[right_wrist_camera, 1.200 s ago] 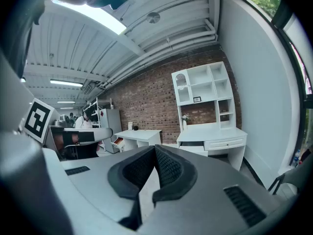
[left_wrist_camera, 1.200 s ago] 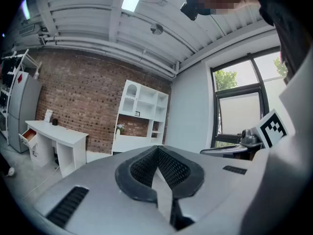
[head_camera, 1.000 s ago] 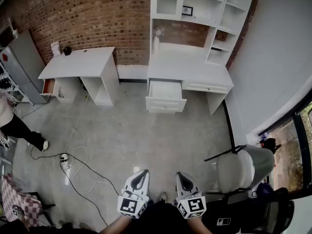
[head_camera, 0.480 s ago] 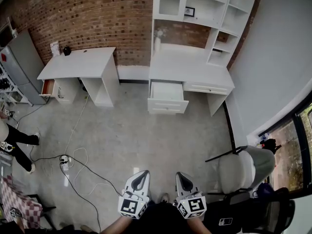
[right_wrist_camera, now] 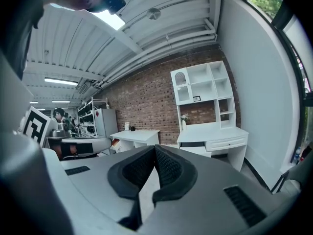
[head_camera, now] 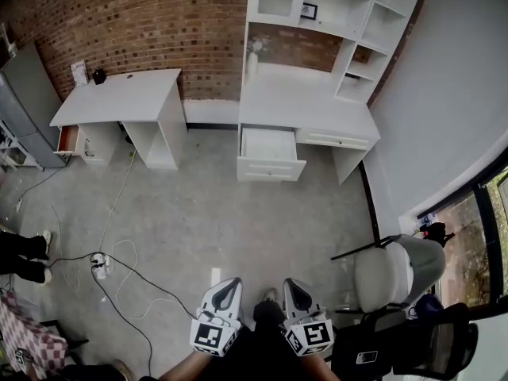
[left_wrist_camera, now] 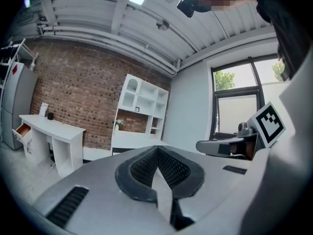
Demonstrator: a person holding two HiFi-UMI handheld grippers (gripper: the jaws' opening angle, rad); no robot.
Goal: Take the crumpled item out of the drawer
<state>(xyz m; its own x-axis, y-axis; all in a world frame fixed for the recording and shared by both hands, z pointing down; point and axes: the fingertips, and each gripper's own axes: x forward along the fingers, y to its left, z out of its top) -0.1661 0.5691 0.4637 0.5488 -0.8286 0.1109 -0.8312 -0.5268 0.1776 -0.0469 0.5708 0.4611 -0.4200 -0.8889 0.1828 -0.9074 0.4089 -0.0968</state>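
The left claw (head_camera: 230,282) and the right claw (head_camera: 291,284) are held low at the near edge of the head view, side by side and well apart from all furniture. The left claw's jaws are pressed together with nothing between them. The right claw's jaws are likewise together and empty.

A white desk (head_camera: 305,105) with a shelf unit (head_camera: 333,10) on top stands against the brick wall (head_camera: 159,22). Its left drawer (head_camera: 270,155) is pulled out, with the front edge projecting past the desk line over the floor. The crumpled item cannot be made out from this distance; the drawer's inside reads only as pale.

A broad stretch of bare concrete floor (head_camera: 238,221) lies between the claws and the drawer front.

Obstructions sit at the margins:
- A chair (head_camera: 389,272) stands near the right claw, on its outer side.
- A cable (head_camera: 131,272) and power strip (head_camera: 98,262) trail across the left part of the floor.
- A person's legs (head_camera: 24,248) show at the far left edge.

A second desk (head_camera: 119,98) stands left of the first with a gap between them. A small drawer (head_camera: 67,139) is open at its left end, beside a grey fridge (head_camera: 28,94)
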